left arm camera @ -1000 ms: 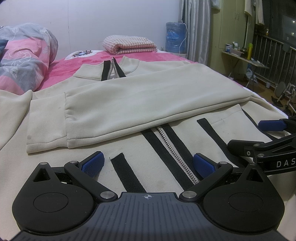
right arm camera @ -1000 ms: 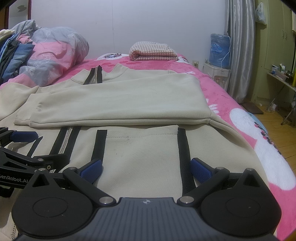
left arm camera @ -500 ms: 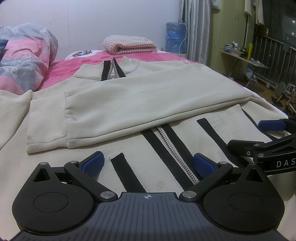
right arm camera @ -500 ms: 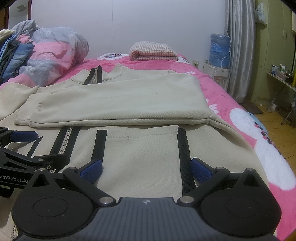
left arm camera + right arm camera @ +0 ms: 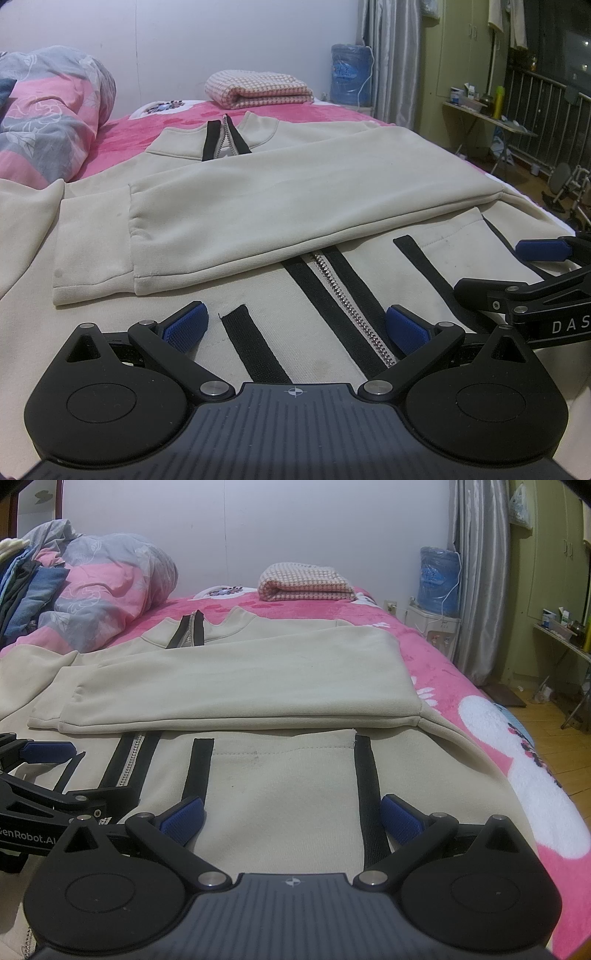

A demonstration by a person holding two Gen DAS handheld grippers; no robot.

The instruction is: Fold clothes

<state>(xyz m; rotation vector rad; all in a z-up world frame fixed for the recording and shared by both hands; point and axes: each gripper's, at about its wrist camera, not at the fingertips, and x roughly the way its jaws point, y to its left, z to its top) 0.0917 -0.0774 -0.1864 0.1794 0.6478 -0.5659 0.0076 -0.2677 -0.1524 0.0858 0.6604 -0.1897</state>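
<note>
A cream zip-up jacket (image 5: pixel 295 206) with black stripes lies flat on the pink bed, also in the right wrist view (image 5: pixel 240 686). Both sleeves are folded across its chest. My left gripper (image 5: pixel 295 326) is open and empty, low over the hem near the zipper (image 5: pixel 351 306). My right gripper (image 5: pixel 291 812) is open and empty over the hem at the right pocket (image 5: pixel 280 760). Each gripper shows at the edge of the other's view: the right one (image 5: pixel 532 291) and the left one (image 5: pixel 40 775).
A folded checked blanket (image 5: pixel 258 88) lies at the head of the bed. A pink and grey quilt (image 5: pixel 96 590) is piled at the left. The bed's right edge (image 5: pixel 517 775) drops to a wooden floor. A water bottle (image 5: pixel 439 579) and a table stand beyond.
</note>
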